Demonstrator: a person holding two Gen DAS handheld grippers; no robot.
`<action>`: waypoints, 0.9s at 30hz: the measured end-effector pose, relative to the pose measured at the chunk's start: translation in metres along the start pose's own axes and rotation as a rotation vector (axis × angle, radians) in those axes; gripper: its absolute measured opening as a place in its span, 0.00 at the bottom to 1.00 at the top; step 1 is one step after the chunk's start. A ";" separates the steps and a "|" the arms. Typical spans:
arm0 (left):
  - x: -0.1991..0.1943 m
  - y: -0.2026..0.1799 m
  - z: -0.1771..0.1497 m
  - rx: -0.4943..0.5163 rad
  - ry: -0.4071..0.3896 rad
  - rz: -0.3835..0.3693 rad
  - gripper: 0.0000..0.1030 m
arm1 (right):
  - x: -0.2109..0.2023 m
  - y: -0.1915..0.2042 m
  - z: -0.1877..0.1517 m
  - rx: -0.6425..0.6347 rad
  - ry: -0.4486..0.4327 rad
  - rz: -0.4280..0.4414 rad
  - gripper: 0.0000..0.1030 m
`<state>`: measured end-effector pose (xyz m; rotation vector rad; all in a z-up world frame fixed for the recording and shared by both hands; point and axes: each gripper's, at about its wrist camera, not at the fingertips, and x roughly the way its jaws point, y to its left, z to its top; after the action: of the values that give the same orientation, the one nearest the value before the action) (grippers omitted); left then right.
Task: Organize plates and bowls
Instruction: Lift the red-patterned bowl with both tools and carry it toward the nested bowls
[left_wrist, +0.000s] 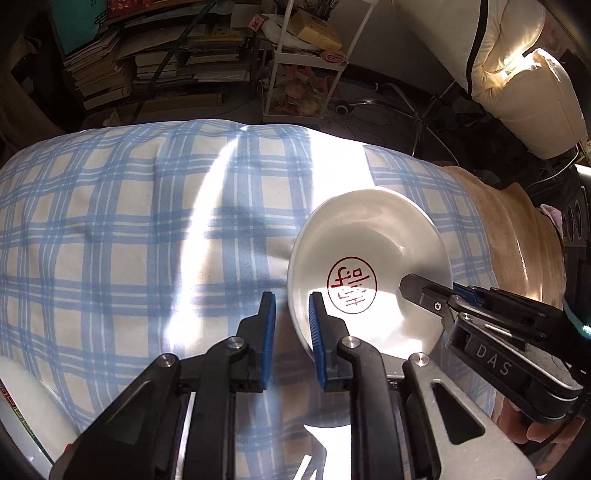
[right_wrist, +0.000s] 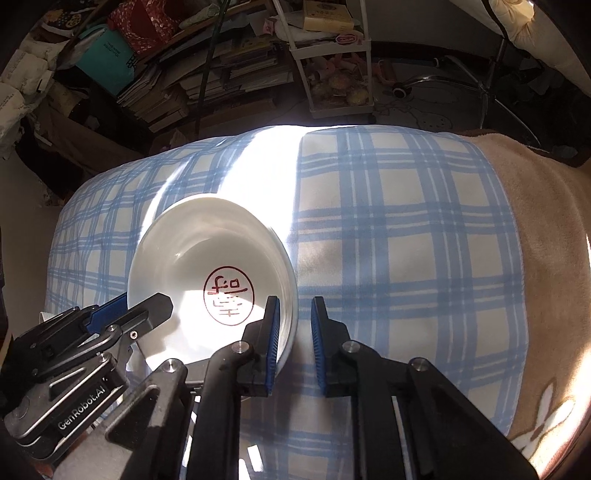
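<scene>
The white bowl (left_wrist: 369, 236) lies between the two claws, over the blue checked cloth (left_wrist: 129, 221), and each claw takes it from an opposite side of the rim. The left claw (left_wrist: 291, 314) is nearly closed, with its right finger inside the bowl and its left finger outside, so the rim passes between the pads; seen from the other camera it looks clamped on the rim. The right claw (right_wrist: 295, 314) is in the mirror position, its left finger inside and its right finger outside, also almost fully closed. In its own view a thin strip of cloth shows beside the outer pad, but from the side it appears to pinch the rim. I cannot tell whether the bowl rests on the cloth or is already a little lifted. It looks like glazed ceramic: stiff, rather heavy for its size, smooth and slippery, and it would break if dropped. The thin rim is the only good place to hold, and two opposite grips should keep it level.
</scene>
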<state>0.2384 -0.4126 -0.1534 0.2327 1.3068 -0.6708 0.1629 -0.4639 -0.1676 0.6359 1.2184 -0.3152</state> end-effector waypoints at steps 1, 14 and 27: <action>0.003 -0.001 0.000 -0.004 0.008 0.007 0.10 | 0.001 0.001 0.000 0.004 0.005 0.011 0.09; -0.020 0.006 -0.018 -0.036 0.041 0.041 0.09 | -0.018 0.025 -0.016 -0.044 -0.015 -0.025 0.07; -0.096 0.043 -0.048 -0.034 -0.035 0.103 0.09 | -0.055 0.086 -0.044 -0.086 -0.065 0.023 0.08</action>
<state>0.2138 -0.3224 -0.0852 0.2574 1.2629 -0.5624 0.1577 -0.3753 -0.1007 0.5610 1.1559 -0.2610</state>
